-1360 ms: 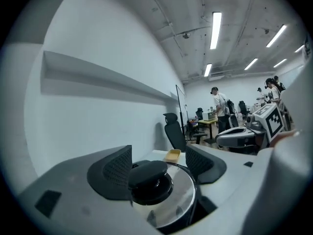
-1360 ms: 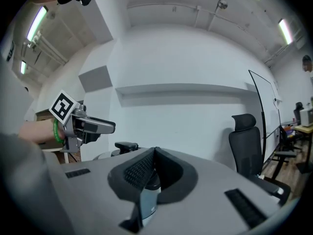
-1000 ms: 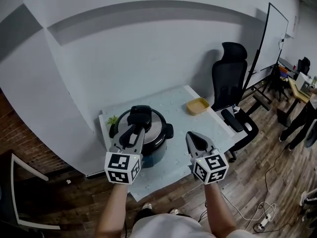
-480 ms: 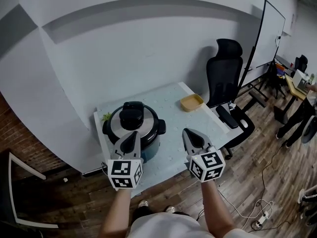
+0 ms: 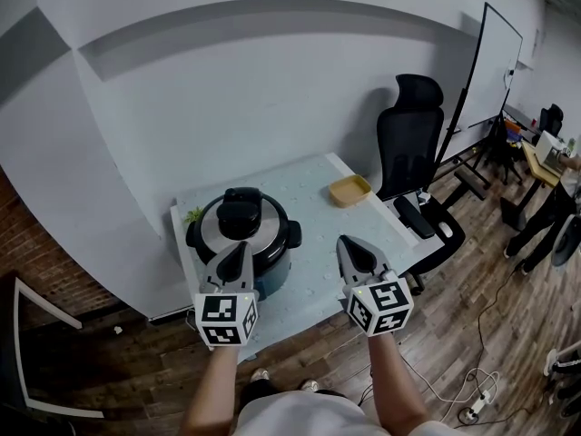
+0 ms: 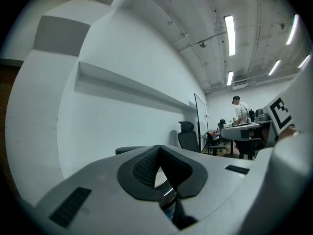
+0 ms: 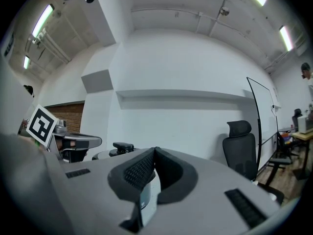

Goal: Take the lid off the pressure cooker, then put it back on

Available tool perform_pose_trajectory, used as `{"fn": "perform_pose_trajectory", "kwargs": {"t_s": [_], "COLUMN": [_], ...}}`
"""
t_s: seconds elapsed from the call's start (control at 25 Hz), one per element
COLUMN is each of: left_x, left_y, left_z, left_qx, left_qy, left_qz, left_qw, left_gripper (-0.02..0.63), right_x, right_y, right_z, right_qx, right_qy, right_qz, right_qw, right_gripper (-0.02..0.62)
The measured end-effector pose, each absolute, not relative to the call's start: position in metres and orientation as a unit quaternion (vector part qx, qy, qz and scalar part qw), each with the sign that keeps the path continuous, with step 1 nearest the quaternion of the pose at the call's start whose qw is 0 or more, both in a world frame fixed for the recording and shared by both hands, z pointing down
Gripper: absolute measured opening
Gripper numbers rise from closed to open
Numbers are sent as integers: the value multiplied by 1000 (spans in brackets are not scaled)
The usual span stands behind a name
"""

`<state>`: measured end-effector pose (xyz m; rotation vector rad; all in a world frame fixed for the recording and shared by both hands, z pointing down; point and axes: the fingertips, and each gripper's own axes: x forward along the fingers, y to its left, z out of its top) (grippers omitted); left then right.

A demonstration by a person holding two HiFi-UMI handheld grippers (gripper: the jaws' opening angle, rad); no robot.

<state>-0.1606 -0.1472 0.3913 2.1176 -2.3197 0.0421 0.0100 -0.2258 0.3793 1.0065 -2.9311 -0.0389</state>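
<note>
The pressure cooker (image 5: 272, 248) stands on the left part of the pale table (image 5: 318, 216), its steel lid (image 5: 211, 228) on it with a black knob (image 5: 242, 209) on top. My left gripper (image 5: 240, 247) is shut and empty, just in front of the cooker's near side, not touching the lid. My right gripper (image 5: 349, 242) is shut and empty over the table to the cooker's right. In the left gripper view the shut jaws (image 6: 159, 150) hide most of the cooker. In the right gripper view the shut gripper (image 7: 155, 152) has the knob (image 7: 122, 146) to its left.
A yellow shallow dish (image 5: 350, 190) sits at the table's far right. A small green thing (image 5: 193, 214) lies behind the cooker. A black office chair (image 5: 415, 153) stands against the table's right edge, with a whiteboard (image 5: 495, 62) behind it. A person (image 5: 554, 216) stands far right.
My left gripper has drawn back from over the lid toward me and now sits in front of the cooker. The right gripper has barely moved.
</note>
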Motion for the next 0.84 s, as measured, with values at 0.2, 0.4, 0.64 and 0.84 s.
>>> {"fn": "perform_pose_trajectory", "kwargs": {"t_s": [0.2, 0.4, 0.64, 0.84], "left_x": [-157, -157, -157, -156], "left_y": [-147, -148, -149, -150], "left_z": [390, 389, 387, 386], "left_qx": [677, 679, 679, 680], "left_qy": [-735, -734, -734, -733], "left_qz": [13, 12, 13, 16], "left_qw": [0, 0, -2, -5], "left_gripper": [12, 12, 12, 12], "right_x": [10, 9, 10, 12], "right_y": [-226, -226, -227, -229], "right_z": [377, 377, 376, 376], "right_qx": [323, 320, 321, 321], "right_qy": [-946, -947, -947, -947], "right_qz": [-13, -14, -13, -12], "right_qw": [19, 18, 16, 15], "right_gripper": [0, 0, 0, 0]}}
